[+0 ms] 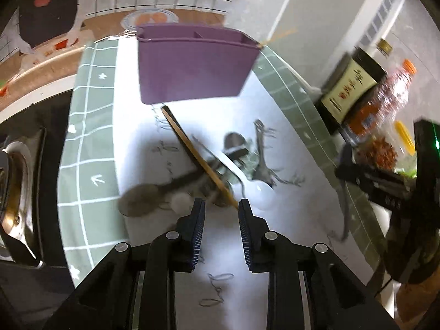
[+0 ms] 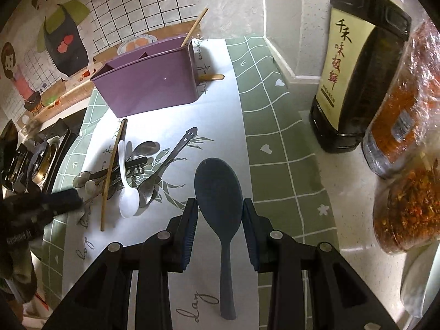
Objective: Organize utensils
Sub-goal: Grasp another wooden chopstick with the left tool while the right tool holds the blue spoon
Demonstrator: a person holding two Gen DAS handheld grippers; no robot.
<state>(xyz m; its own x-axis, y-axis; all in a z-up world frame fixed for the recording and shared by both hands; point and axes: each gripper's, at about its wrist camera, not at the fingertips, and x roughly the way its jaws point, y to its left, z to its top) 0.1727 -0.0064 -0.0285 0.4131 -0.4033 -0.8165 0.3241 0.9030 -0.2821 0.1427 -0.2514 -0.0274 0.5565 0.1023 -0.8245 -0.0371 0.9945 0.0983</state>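
Observation:
A purple utensil holder (image 1: 192, 63) (image 2: 148, 88) stands at the far end of the mat, with one chopstick (image 2: 194, 27) in it. A pile of utensils lies in front of it: a loose chopstick (image 1: 198, 156) (image 2: 111, 173), a white spoon (image 1: 258, 189) (image 2: 128, 192), metal spoons (image 2: 148, 184) and a wooden spoon (image 1: 143, 198). My left gripper (image 1: 221, 206) is open just above the near end of the pile. My right gripper (image 2: 220, 209) is open, its fingers on either side of a dark blue rice paddle (image 2: 220, 192) lying on the mat.
A dark sauce bottle (image 2: 354, 68) (image 1: 349, 82), an orange-capped bottle (image 1: 385, 99) and bags of red chili (image 2: 409, 192) stand at the right. A gas stove (image 2: 35, 154) (image 1: 16, 187) is at the left. A wooden stick (image 2: 211, 77) lies behind the holder. The green checked mat (image 2: 275, 137) covers the counter.

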